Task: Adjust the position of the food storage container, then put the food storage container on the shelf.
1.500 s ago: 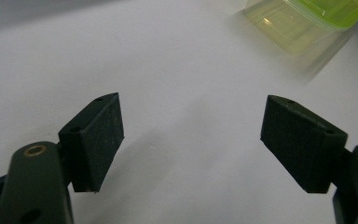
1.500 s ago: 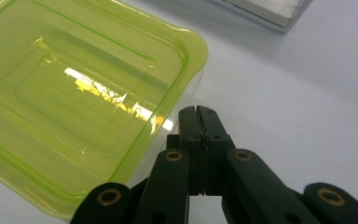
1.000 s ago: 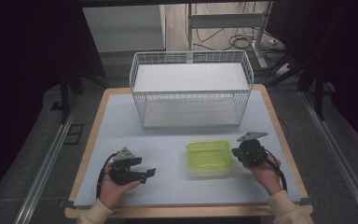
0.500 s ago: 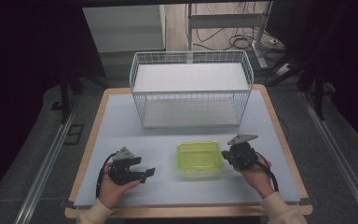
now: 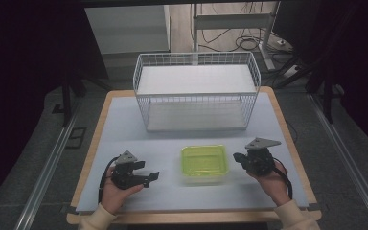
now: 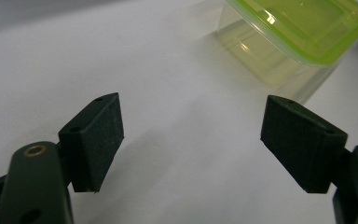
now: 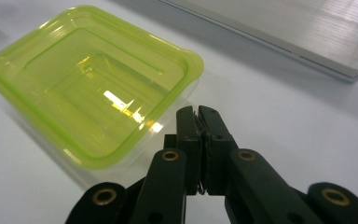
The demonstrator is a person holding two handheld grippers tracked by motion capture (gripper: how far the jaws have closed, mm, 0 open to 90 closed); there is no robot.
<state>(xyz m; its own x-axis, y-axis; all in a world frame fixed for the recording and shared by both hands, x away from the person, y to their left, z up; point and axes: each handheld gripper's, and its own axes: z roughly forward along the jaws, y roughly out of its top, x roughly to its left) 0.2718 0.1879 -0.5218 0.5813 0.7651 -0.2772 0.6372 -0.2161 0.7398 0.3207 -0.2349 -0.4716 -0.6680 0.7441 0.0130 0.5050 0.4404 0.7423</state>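
Resting near the worktop's front edge, the box (image 5: 204, 164) is not yet gripped: right claw (image 7: 198, 113) pressed together, left claw (image 6: 191, 140) spread.

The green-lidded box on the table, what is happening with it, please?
A person holds a tool in each hand at a table. The right tool is shut, its tip at the edge of the green-lidded box. The left tool is open, apart from the box. A white wire basket stands behind.
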